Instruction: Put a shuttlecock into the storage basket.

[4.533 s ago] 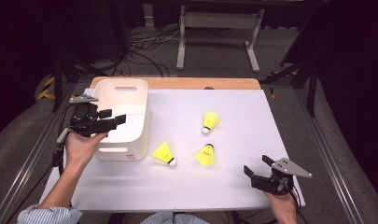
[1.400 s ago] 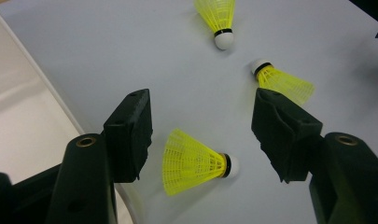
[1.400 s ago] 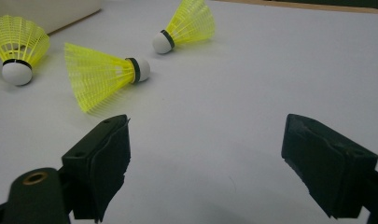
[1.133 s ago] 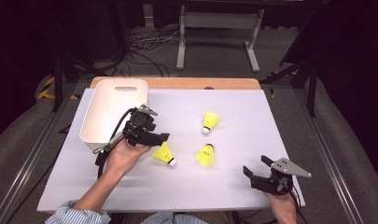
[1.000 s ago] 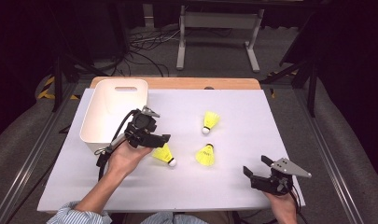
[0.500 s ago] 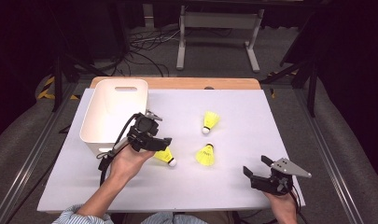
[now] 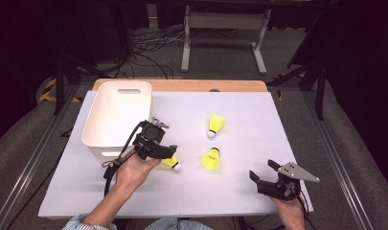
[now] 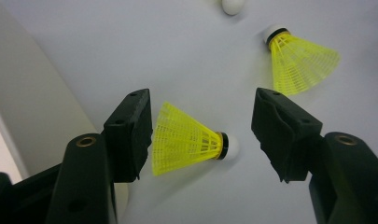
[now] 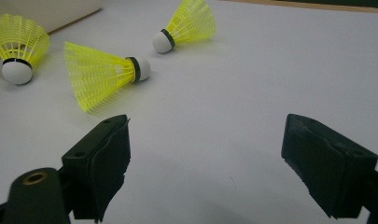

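Two jaws, left gripper [image 8: 203, 135]: spread wide, straddling the nearest shuttlecock [image 8: 189, 139], likely ready to close on it.
Nearest shuttlecock: on the white table [image 7: 239, 191] between the jaws, skirt by one pad, cork tip short of the other, untouched.
Bin [image 7: 116, 120]: just beside, probably its destination.
Right gripper [image 7: 264, 178]: gaping, idle, well apart.

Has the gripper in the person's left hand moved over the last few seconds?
Yes. The left gripper was over the white bin at first; it has crossed to the right and now sits open around the nearest yellow shuttlecock, beside the bin.
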### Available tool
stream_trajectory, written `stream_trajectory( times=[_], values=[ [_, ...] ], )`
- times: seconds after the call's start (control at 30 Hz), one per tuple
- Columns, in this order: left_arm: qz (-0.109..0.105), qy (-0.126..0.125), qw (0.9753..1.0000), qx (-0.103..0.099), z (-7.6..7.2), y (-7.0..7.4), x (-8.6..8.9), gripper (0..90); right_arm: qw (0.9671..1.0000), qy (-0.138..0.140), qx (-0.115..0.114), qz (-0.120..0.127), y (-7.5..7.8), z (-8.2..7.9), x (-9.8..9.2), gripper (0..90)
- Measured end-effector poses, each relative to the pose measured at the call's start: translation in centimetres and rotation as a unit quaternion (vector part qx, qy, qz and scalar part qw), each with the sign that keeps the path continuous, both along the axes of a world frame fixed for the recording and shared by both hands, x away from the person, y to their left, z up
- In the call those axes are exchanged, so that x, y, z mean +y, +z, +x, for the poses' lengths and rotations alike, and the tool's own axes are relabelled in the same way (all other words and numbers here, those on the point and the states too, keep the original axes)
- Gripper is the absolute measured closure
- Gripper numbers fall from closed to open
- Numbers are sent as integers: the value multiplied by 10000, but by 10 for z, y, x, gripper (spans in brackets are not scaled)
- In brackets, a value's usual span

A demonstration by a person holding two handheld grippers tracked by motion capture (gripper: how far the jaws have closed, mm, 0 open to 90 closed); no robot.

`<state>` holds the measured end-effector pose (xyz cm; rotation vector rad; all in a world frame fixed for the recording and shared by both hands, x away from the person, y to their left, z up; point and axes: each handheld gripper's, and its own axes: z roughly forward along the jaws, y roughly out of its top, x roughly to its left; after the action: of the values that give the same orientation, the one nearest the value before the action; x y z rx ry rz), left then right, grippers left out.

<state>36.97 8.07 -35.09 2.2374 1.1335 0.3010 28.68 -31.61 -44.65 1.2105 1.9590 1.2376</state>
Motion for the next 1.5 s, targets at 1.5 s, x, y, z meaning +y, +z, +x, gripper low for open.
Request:
stream_trajectory(
  times=[1.5],
  values=[
    [822,347,9954,348,7,-38,-30,350,10000,22,10,1,-1,1,0,154]
  ],
)
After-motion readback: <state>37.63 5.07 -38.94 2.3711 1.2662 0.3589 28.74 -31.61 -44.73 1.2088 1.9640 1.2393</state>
